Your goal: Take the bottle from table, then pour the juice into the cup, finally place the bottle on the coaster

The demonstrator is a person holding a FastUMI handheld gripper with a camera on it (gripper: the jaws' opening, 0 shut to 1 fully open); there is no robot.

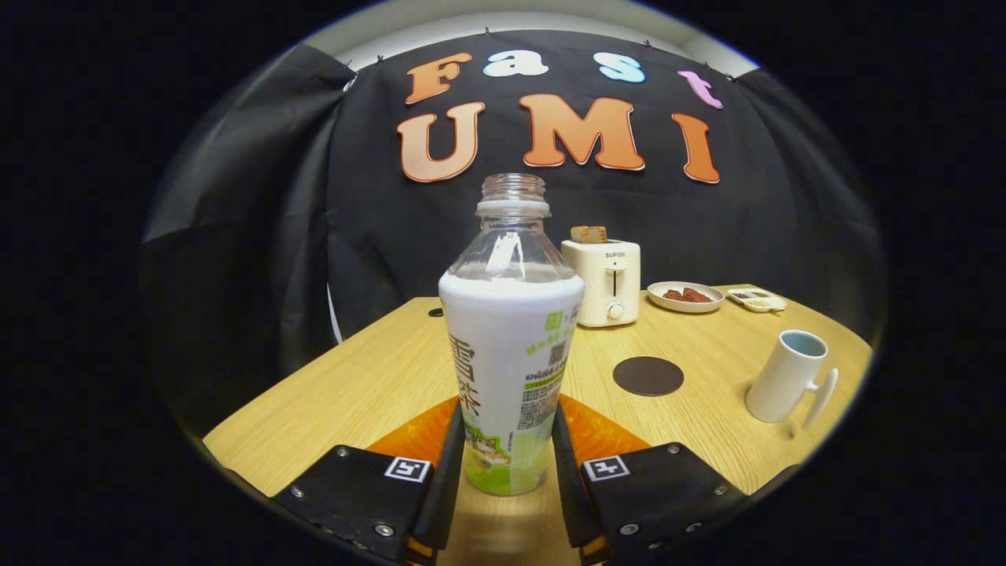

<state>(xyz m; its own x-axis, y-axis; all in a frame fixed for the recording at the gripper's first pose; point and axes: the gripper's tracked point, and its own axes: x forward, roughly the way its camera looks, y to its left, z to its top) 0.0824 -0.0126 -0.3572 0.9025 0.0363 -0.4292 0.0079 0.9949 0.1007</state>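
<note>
The gripper (504,440) sits nearest, its two black fingers (451,464) closed against either side of an uncapped plastic bottle (511,346). The jaws grip the bottle low on its body, one pad on each flank. The bottle stands upright on a pale wooden bench (377,385), wrapped in a white and green label, with a clear neck and an open mouth on top. An orange mat (424,432) lies on the bench under and behind the bottle, showing on both sides of it.

Beyond the bottle and to its right, a round dark coaster (648,376) lies flat on the bench. Further right of the bottle stands a white cup (788,376) with its handle turned toward the near side.

Behind the bottle, slightly right, a cream toaster (604,281) holds toast (589,233) in its slot. Right of the toaster rest a small plate of reddish food (685,296) and a small tray (758,299), both well beyond the bottle.
</note>
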